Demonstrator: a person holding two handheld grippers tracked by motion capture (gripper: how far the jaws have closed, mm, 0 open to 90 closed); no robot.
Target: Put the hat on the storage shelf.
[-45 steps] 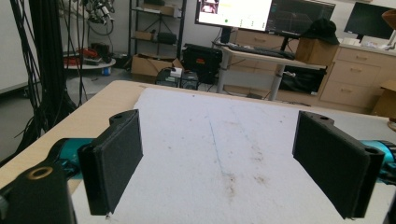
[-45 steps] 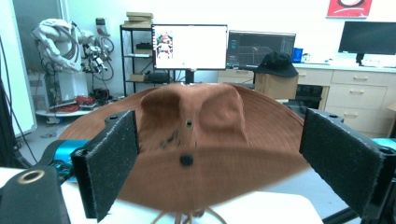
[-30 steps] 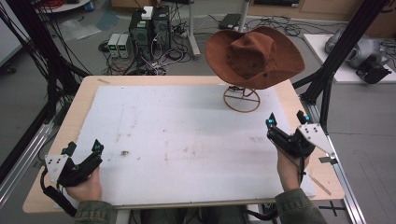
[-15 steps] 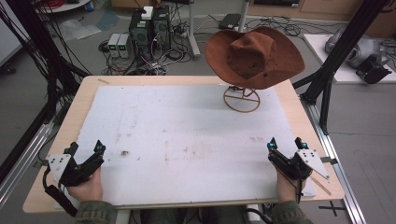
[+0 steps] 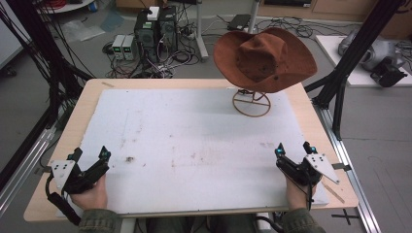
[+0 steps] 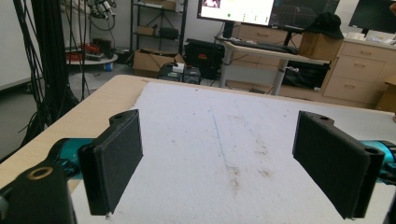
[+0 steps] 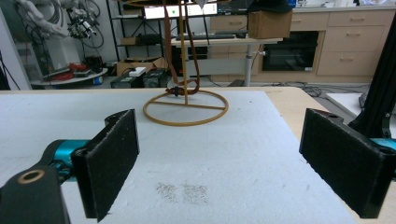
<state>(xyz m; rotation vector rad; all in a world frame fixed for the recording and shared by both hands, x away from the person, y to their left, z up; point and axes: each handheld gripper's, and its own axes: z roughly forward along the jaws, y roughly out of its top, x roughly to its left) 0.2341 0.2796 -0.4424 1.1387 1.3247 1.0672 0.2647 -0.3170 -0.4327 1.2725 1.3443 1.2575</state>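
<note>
A brown felt cowboy hat [image 5: 265, 58] rests on a gold wire stand [image 5: 251, 103] at the table's far right; the stand's ring base [image 7: 185, 108] lies ahead in the right gripper view. My left gripper [image 5: 89, 156] sits near the front left corner, open, nothing between its pads [image 6: 114, 163]. My right gripper [image 5: 293, 148] is low at the front right, open and empty, its jaws wide apart and pointing toward the stand. Both are held by hands at the table's near edge.
A white foam board [image 5: 194, 141] with a few brown smudges covers the wooden table [image 5: 87, 97]. Black frame posts [image 5: 340, 73] stand at both sides. Computers and cables [image 5: 155, 34] sit on the floor beyond the far edge.
My right gripper has pulled back toward the near edge and dropped lower. The left gripper has barely moved.
</note>
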